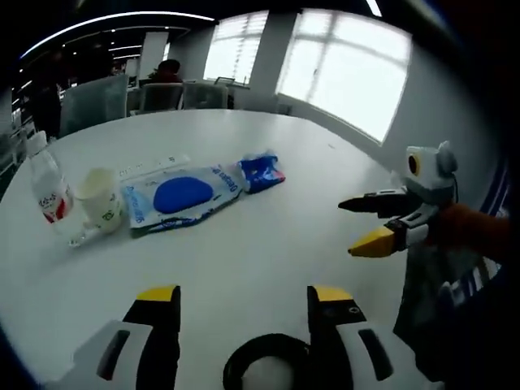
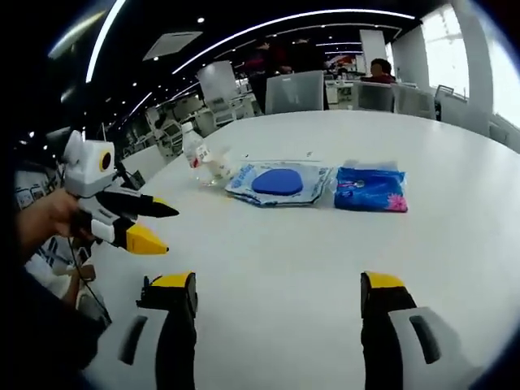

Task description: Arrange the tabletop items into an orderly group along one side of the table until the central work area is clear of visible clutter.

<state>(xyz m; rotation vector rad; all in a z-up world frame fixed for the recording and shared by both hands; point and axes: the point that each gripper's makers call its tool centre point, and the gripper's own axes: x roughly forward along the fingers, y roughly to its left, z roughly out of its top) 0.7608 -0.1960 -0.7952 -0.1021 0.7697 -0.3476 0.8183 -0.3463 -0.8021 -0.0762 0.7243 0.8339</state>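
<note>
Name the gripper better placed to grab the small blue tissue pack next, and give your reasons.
Right, probably. The tissue pack lies almost straight ahead of the right gripper, whose jaws stand open. From the left gripper, it sits farther off, past the wipes pack.

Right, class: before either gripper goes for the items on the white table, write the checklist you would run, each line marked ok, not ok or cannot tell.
1. Left gripper open, holding nothing: ok.
2. Right gripper open, holding nothing: ok.
3. Water bottle upright: ok.
4. Paper cup upright beside the bottle: ok.
5. Cup empty: cannot tell.
6. Wipes pack and blue packet lying flat, side by side: ok.
</note>
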